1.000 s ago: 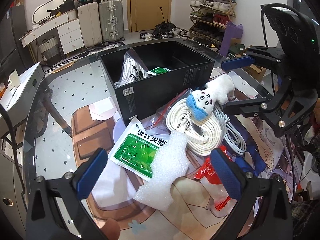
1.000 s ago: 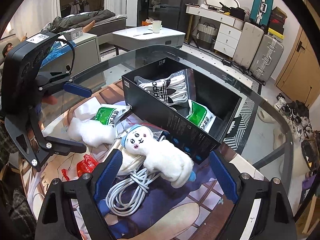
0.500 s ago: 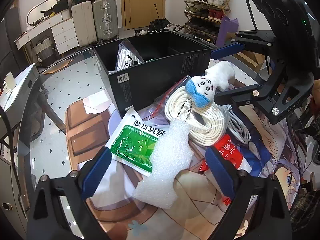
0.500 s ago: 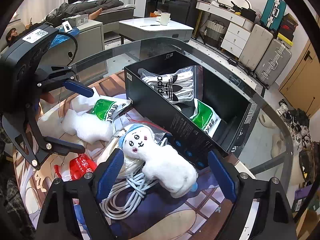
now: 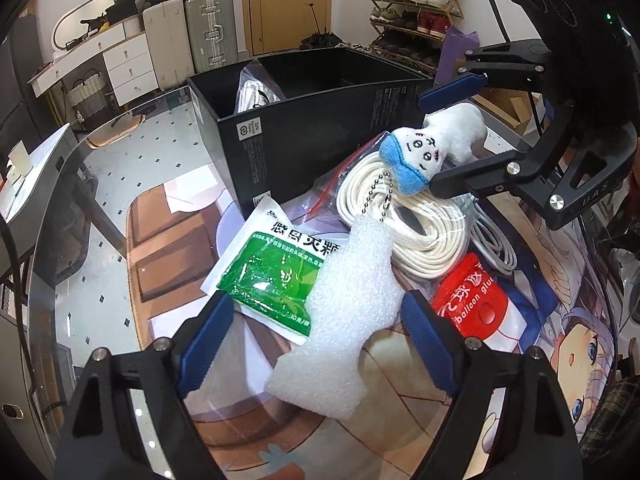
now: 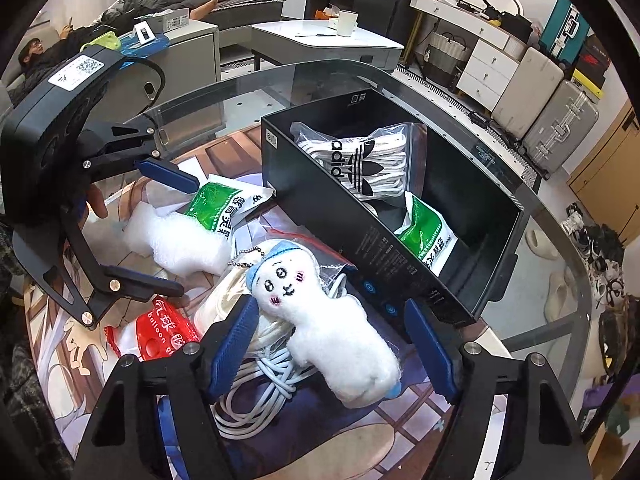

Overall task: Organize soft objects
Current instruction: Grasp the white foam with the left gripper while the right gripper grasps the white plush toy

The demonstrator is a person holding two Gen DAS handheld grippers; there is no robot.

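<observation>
White foam, a knobbly bottle-shaped piece, lies on the counter between the left gripper jaws, which have narrowed from full spread and are closing without yet touching it. Likewise the right gripper jaws are closing around the white plush doll with a blue cap, resting on coiled white cables beside the black open-topped box. Both pickups look imminent.

Suitcases, shoe rack, door
</observation>
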